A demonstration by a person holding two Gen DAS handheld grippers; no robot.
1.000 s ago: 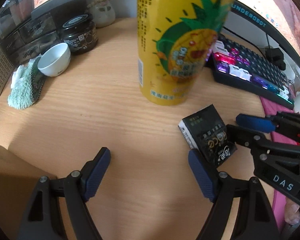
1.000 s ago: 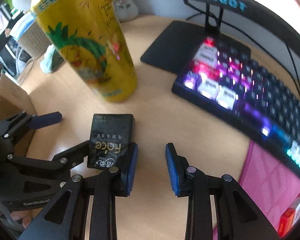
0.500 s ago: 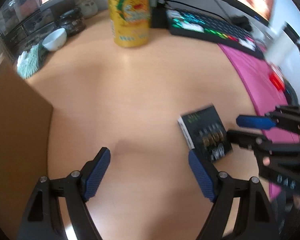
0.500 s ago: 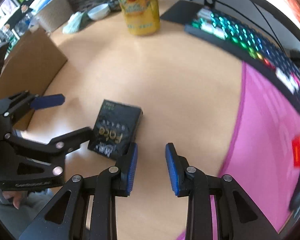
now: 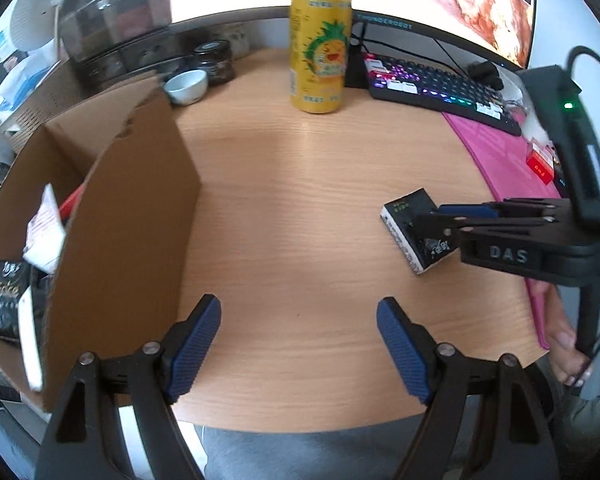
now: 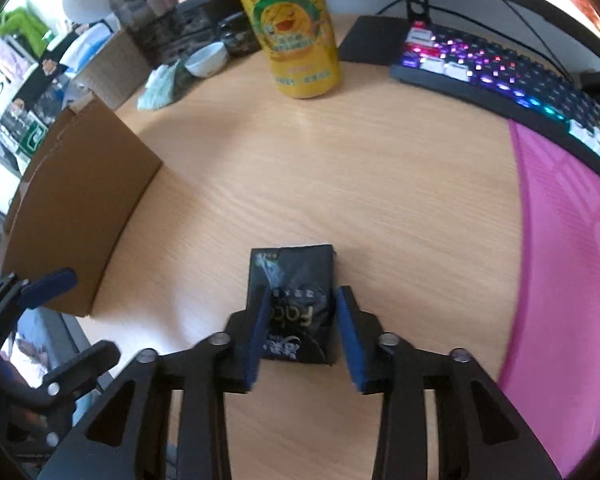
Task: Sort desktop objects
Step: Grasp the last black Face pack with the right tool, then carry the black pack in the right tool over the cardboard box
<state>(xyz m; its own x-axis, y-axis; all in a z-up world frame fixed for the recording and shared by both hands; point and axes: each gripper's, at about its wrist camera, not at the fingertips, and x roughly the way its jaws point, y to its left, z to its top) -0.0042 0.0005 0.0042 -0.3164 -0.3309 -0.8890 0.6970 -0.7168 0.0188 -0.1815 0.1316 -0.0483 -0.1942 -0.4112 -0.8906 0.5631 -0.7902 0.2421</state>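
Since a second ago the right hand-held gripper [image 6: 300,332] has shifted over the black packet [image 6: 294,300], which now sits between its blue pads, touching or nearly so; whether it is lifted off the bench [image 6: 340,184] I cannot tell. The left hand-held gripper [image 5: 300,344] hangs wide open, holding nothing. Likely step: grasping the packet. Next, I judge, a firm squeeze, then carrying it left into the cardboard box [image 5: 112,200].
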